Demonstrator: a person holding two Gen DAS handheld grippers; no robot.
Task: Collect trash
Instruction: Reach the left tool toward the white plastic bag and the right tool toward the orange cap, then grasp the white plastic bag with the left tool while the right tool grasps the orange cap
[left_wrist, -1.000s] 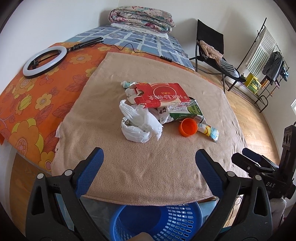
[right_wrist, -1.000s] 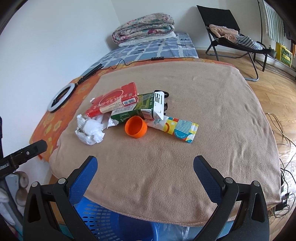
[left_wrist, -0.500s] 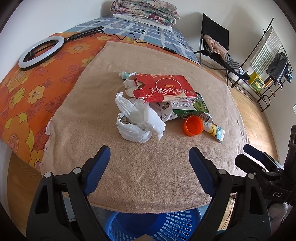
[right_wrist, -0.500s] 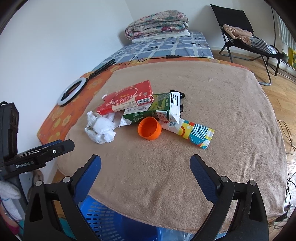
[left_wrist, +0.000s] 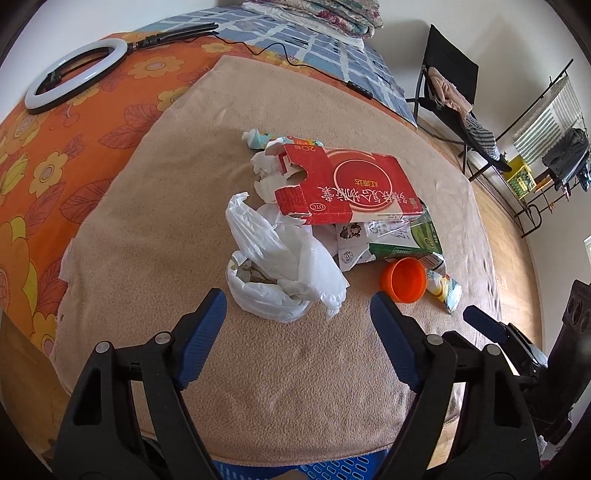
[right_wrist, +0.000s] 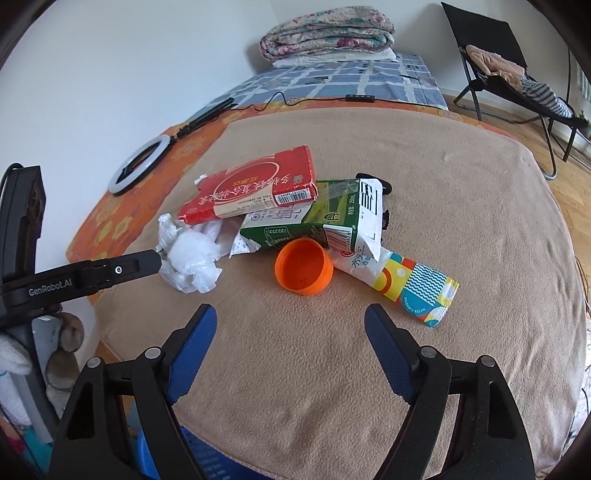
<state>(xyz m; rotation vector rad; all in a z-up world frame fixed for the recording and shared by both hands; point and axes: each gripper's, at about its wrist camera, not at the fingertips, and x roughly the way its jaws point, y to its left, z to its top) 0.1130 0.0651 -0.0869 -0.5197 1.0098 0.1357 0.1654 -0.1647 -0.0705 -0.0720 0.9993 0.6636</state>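
A trash pile lies on a tan blanket: a white plastic bag, a red box, a green carton, an orange cup on its side, and a colourful wrapper. My left gripper is open and empty, its fingers just short of the white bag. My right gripper is open and empty, just short of the orange cup. A blue basket sits below the blanket's near edge.
A ring light lies on the orange flowered cover at the left. Folded quilts lie at the far end of the bed. A black chair and a clothes rack stand on the wood floor at the right.
Both grippers have moved forward over the blanket toward the trash pile, which now looks larger. Both stay open. The trash has not moved.
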